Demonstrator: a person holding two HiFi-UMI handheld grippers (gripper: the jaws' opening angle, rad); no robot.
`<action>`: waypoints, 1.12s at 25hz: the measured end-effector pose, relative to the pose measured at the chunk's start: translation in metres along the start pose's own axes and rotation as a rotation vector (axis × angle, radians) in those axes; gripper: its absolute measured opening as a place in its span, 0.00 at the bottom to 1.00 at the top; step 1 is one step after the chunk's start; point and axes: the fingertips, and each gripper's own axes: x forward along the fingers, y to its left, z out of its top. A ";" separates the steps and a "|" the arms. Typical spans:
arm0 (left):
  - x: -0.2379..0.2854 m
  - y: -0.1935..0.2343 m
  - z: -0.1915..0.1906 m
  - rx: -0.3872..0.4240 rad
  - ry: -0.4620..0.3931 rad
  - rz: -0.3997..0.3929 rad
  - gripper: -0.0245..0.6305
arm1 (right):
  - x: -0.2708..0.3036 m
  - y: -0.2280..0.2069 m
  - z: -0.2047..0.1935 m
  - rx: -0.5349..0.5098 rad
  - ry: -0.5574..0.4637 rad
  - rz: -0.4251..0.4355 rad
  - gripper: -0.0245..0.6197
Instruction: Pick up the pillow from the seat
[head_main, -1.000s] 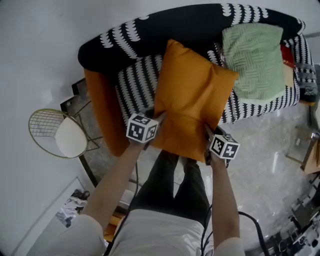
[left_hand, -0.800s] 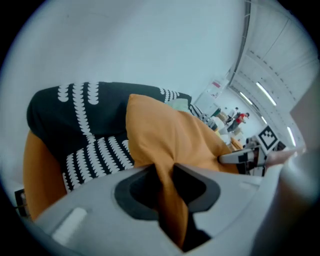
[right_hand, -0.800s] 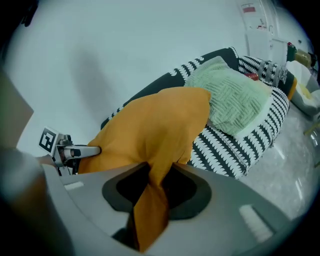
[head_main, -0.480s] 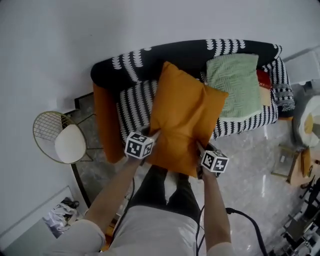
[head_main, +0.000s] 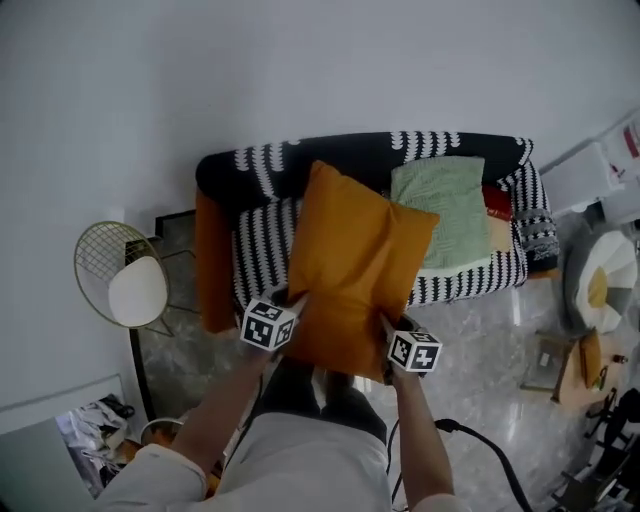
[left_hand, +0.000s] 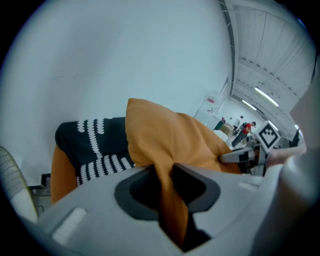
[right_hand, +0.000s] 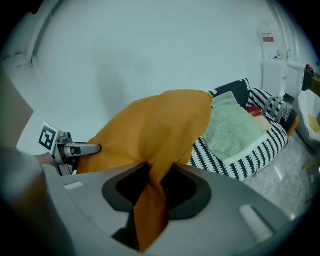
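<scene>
An orange pillow (head_main: 350, 262) hangs in the air above the black-and-white patterned seat (head_main: 262, 235), held by its two near corners. My left gripper (head_main: 292, 303) is shut on the pillow's near left corner, and a fold of orange cloth (left_hand: 167, 190) is pinched between its jaws. My right gripper (head_main: 381, 322) is shut on the near right corner, with pillow cloth (right_hand: 152, 195) bunched between its jaws. In the left gripper view the right gripper (left_hand: 235, 156) shows at the pillow's far side. In the right gripper view the left gripper (right_hand: 95, 148) shows at the left.
A green textured cushion (head_main: 441, 205) lies on the seat's right half, with a red thing (head_main: 497, 202) beside it. An orange armrest (head_main: 210, 265) bounds the seat's left end. A round wire chair (head_main: 125, 285) stands at the left by the wall. Clutter stands on the marble floor at right.
Both grippers have risen with the pillow, which has come up off the seat. The seat and floor now look smaller and farther below in the head view.
</scene>
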 end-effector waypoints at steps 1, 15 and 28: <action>-0.007 -0.010 0.002 0.004 -0.015 0.007 0.18 | -0.011 0.001 0.001 -0.013 -0.006 0.009 0.23; -0.078 -0.114 0.000 -0.024 -0.160 0.110 0.18 | -0.120 0.006 0.005 -0.147 -0.077 0.118 0.23; -0.187 -0.166 0.021 -0.065 -0.368 0.217 0.18 | -0.211 0.083 0.042 -0.342 -0.166 0.220 0.23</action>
